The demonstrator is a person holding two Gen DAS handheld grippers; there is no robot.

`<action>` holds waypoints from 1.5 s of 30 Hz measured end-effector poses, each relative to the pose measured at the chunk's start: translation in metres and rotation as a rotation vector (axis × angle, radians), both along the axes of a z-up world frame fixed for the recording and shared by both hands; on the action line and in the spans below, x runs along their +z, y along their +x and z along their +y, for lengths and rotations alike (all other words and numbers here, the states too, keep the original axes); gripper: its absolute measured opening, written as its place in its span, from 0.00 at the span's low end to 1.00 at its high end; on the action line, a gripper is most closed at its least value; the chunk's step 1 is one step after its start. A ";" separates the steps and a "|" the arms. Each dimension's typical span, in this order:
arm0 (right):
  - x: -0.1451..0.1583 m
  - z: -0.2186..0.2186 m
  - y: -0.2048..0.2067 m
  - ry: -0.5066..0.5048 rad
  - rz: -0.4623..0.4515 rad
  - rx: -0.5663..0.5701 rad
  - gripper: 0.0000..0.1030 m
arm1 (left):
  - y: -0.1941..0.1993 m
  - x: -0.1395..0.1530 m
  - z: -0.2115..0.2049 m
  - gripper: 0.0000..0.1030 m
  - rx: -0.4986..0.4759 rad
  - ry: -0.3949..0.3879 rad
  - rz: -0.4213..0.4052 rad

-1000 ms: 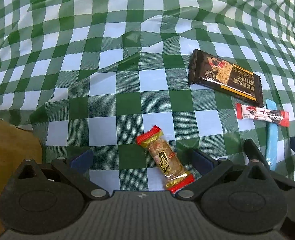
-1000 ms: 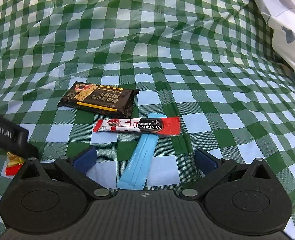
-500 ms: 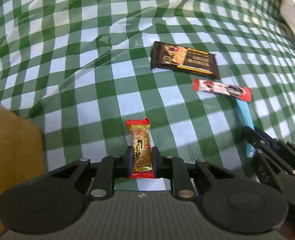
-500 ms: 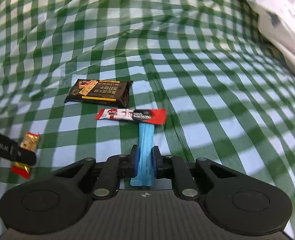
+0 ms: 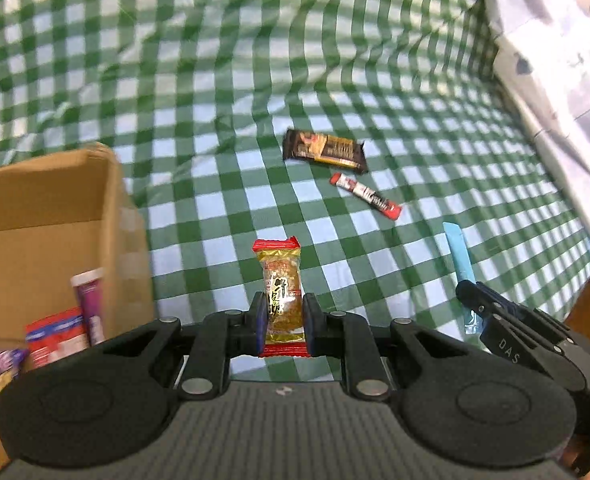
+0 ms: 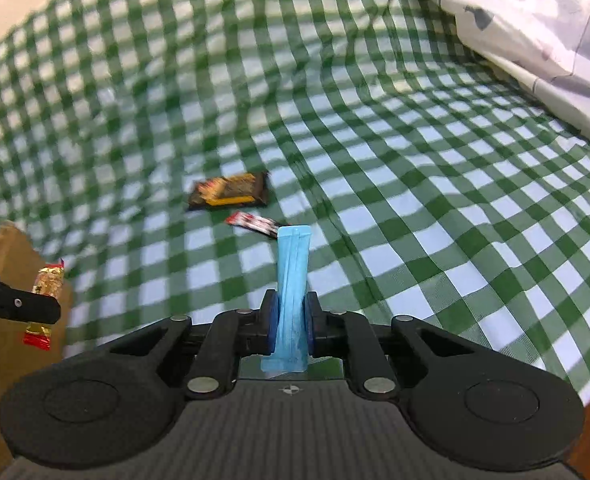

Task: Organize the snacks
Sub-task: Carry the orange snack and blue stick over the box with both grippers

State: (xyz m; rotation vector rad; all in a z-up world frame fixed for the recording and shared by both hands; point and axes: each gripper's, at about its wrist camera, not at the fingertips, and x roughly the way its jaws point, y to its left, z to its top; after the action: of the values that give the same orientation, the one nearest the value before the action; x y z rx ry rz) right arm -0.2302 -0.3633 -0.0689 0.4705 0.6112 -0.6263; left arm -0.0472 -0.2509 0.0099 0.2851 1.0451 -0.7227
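Left wrist view first, reading from its left edge: my cardboard box (image 5: pixel 55 216) stands open, with a red-and-white packet (image 5: pixel 57 338) and a purple tube (image 5: pixel 91 304) already inside; what the purple wrapper in the corner is I cannot make out. A second ago that box was only a brown sliver at the edge, so I have lifted and swung toward it. At centre my left tongs (image 5: pixel 283 320) are closed narrow on the gold candy bar (image 5: pixel 281 300), which a second ago lay flat on the checked cloth (image 5: pixel 215 80) between wide-open jaws; now it hangs clear of the cloth, standing upright in the pads. Further right, the dark biscuit pack (image 5: pixel 325 154) and the red coffee stick (image 5: pixel 367 196) lie where they were, near each other and untouched. At the far right my other tool carries the blue sachet (image 5: pixel 461 256).

Right wrist view, again left to right: the candy bar shows beside the box, then the blurred biscuit pack and coffee stick lying well beyond, then my right tongs (image 6: pixel 291 320) pinched almost fully together on the thin blue sachet, which was lying under the coffee stick a second ago and is now lifted free.

So both pickups have succeeded at once. I judge the next step is dropping both into the box, leaving two snacks to collect.
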 end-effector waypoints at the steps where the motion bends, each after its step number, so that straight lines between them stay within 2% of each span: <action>1: 0.009 0.007 -0.005 -0.006 -0.013 0.013 0.14 | -0.005 0.009 0.010 0.19 0.006 -0.010 -0.012; 7: 0.060 0.051 -0.027 -0.045 -0.098 0.105 0.14 | -0.038 0.058 0.067 0.19 0.056 -0.043 -0.107; 12: 0.094 0.099 -0.047 -0.063 -0.159 0.192 0.14 | -0.062 0.092 0.134 0.19 0.121 -0.051 -0.159; 16: 0.114 0.145 -0.058 -0.056 -0.187 0.289 0.14 | -0.080 0.105 0.186 0.19 0.181 -0.042 -0.181; 25: 0.126 0.245 -0.069 -0.045 -0.177 0.492 0.14 | -0.124 0.114 0.281 0.19 0.294 -0.006 -0.204; 33: 0.132 0.294 -0.083 -0.081 -0.155 0.593 0.14 | -0.154 0.110 0.316 0.19 0.314 -0.027 -0.212; 45: 0.138 0.314 -0.092 -0.138 -0.150 0.610 0.14 | -0.169 0.113 0.329 0.19 0.321 -0.058 -0.217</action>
State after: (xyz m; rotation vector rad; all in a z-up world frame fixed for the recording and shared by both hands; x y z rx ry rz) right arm -0.3221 -0.0496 0.0688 0.1796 0.5278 -0.0502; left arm -0.2160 0.0784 0.1230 0.1371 0.8361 -0.4209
